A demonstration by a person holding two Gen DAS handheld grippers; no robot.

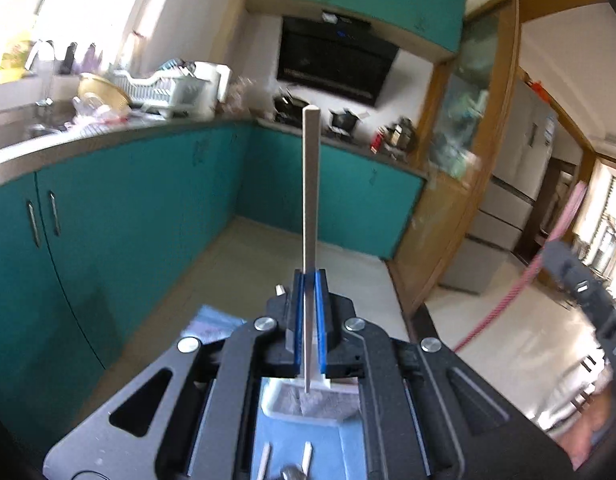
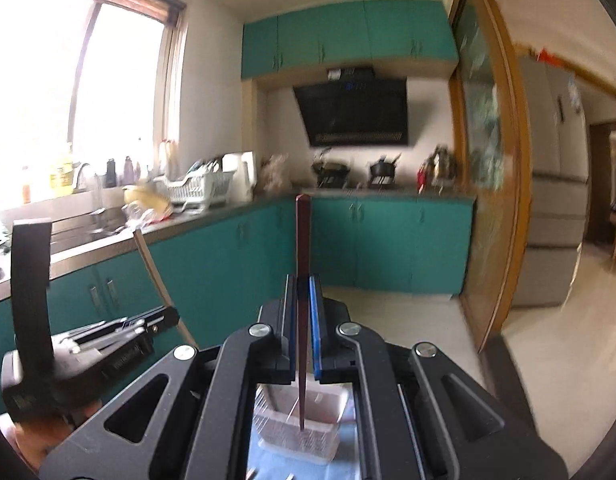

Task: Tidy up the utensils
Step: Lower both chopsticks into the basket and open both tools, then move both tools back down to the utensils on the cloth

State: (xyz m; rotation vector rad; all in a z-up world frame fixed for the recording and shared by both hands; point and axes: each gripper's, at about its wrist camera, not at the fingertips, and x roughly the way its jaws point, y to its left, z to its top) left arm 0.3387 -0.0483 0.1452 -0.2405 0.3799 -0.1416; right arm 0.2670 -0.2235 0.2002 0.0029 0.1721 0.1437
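Note:
My left gripper [image 1: 310, 280] is shut on a pale grey chopstick [image 1: 310, 184] that stands upright, its lower tip over a white rectangular container [image 1: 291, 410] seen between the gripper arms. My right gripper [image 2: 301, 284] is shut on a dark red-brown chopstick [image 2: 302, 236], also upright, its lower tip over the white container [image 2: 328, 440]. In the right wrist view the left gripper's body [image 2: 87, 352] shows at the lower left with its pale chopstick [image 2: 155, 276] slanting up. Two more pale utensil ends [image 1: 285, 458] lie on a light blue mat [image 1: 328, 448] below.
Teal kitchen cabinets [image 1: 127, 208] run under a grey counter [image 1: 67, 148] holding a sink, a dish rack [image 1: 163, 88] and clutter. A black range hood [image 1: 336, 60] hangs at the back. A wooden door frame [image 1: 492, 160] and a fridge [image 1: 520, 168] stand right. Tiled floor lies below.

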